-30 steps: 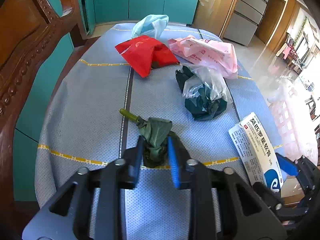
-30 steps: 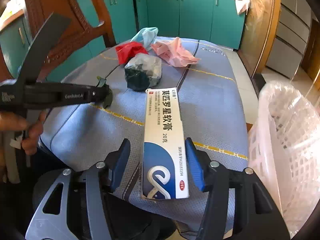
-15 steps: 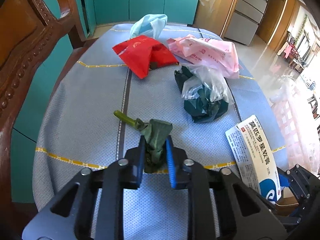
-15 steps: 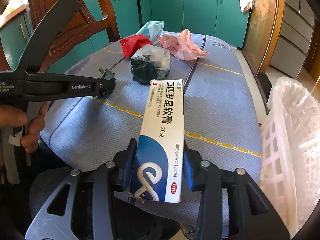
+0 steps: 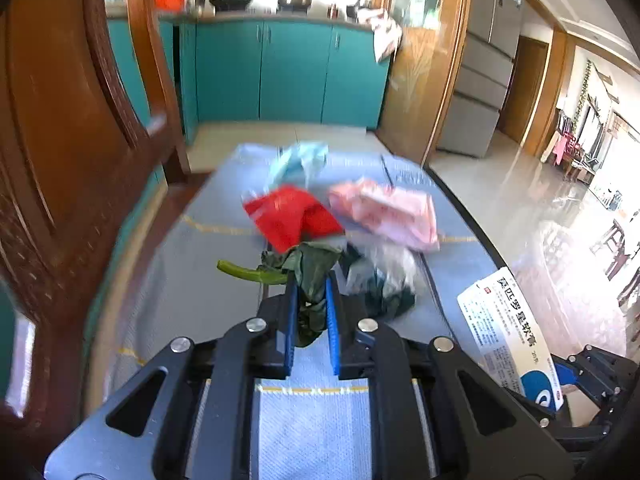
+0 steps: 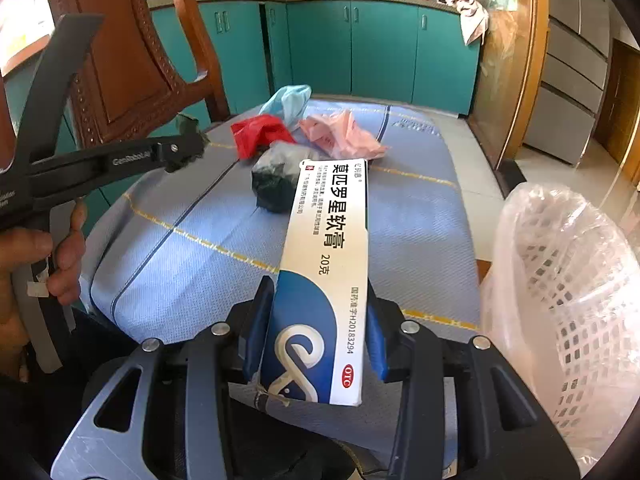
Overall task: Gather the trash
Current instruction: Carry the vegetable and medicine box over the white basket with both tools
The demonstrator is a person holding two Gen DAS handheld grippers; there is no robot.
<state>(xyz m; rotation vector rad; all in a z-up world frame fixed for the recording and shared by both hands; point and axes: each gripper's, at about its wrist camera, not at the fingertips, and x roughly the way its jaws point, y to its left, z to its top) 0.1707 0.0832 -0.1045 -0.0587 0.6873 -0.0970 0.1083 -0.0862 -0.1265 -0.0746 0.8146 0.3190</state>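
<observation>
Trash is held in both grippers at once. The left gripper (image 5: 311, 300) is clamped on a wilted dark green vegetable leaf with a pale green stalk (image 5: 308, 280); the limp blade is squeezed between the blue pads, and the stalk juts out sideways beyond the left jaw, clear of the blue quilted table cover (image 5: 180, 292). The right gripper (image 6: 316, 340) is closed on a long white-and-blue cardboard ointment box (image 6: 326, 272), gripped across its lower blue end, the rest reaching forward past the jaws.

The leaf is judged light, soft and possibly damp, so it may tear or slip; a hold low on the bunched blade, as now, seems safer than one on the smooth stalk. The box is judged light and fairly stiff but hollow, so hard pressure could crush it, and a grip nearer its middle would swing less.

Ahead of the jaws a red plastic bag (image 5: 294, 216), a pink plastic bag (image 5: 386, 214), a pale blue bag (image 5: 298, 160) and a dark green bundle under clear film (image 6: 276, 178) lie uncollected. A white lattice basket lined with clear plastic (image 6: 568, 292) stands just right of the right jaw.
</observation>
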